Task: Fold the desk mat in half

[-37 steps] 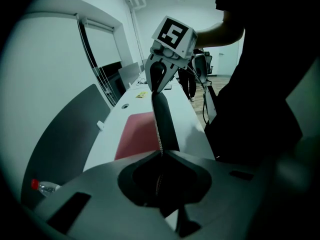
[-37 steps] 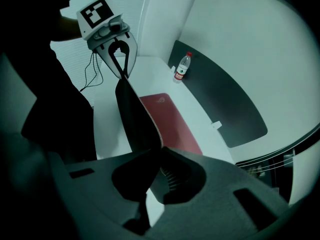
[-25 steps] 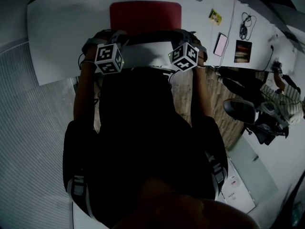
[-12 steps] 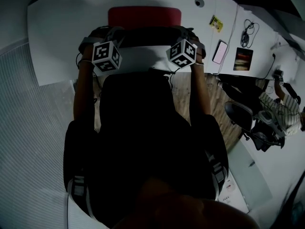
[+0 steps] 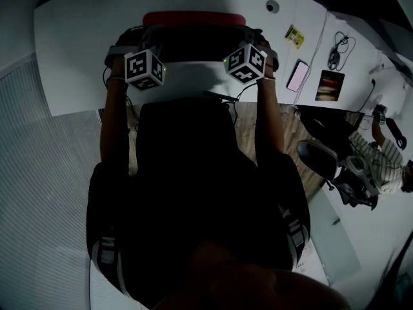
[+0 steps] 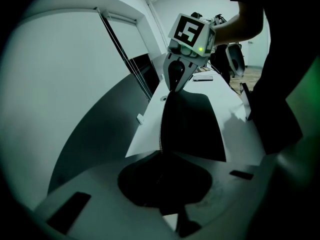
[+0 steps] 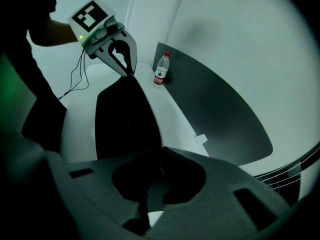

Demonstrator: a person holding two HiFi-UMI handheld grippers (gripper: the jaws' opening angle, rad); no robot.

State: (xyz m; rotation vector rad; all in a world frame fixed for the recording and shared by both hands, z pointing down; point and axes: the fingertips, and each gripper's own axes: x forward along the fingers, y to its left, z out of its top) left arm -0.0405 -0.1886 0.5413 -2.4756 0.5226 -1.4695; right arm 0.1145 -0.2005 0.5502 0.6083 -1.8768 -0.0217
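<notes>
Standing by, I judged the fold to be about midway. Both grippers had one long edge of the desk mat (image 6: 192,124) pinched and raised off the desk (image 5: 71,57). The left gripper (image 6: 161,151) had its jaws clamped on one end of that edge, at the bottom middle of its own view. The right gripper (image 7: 162,148) was nipped down on the other end in the same way. The edge ran taut between them, and each tool showed near the top of the other's view.

From overhead the mat lay at the upper middle of the frame. Only a narrow red strip (image 5: 193,19) showed along the far side. The lifted part covered the rest with a dark underside.

The next move, as I read it, called for carrying the held edge on to the far edge. The corners would need to be squared before lowering, and only then should the jaws let go. The two ends would have to travel evenly, or the fold would skew.

The mat looked thin and limp, and it hung in a smooth sheet below the grip. One face was red and the other near black, and a dotted seam seemed to run along the border. The desk was smooth, white and hard, with a rounded corner. A clear plastic bottle (image 7: 160,70) with a red cap stood well apart from the mat, in the upper middle of the right gripper view.
</notes>
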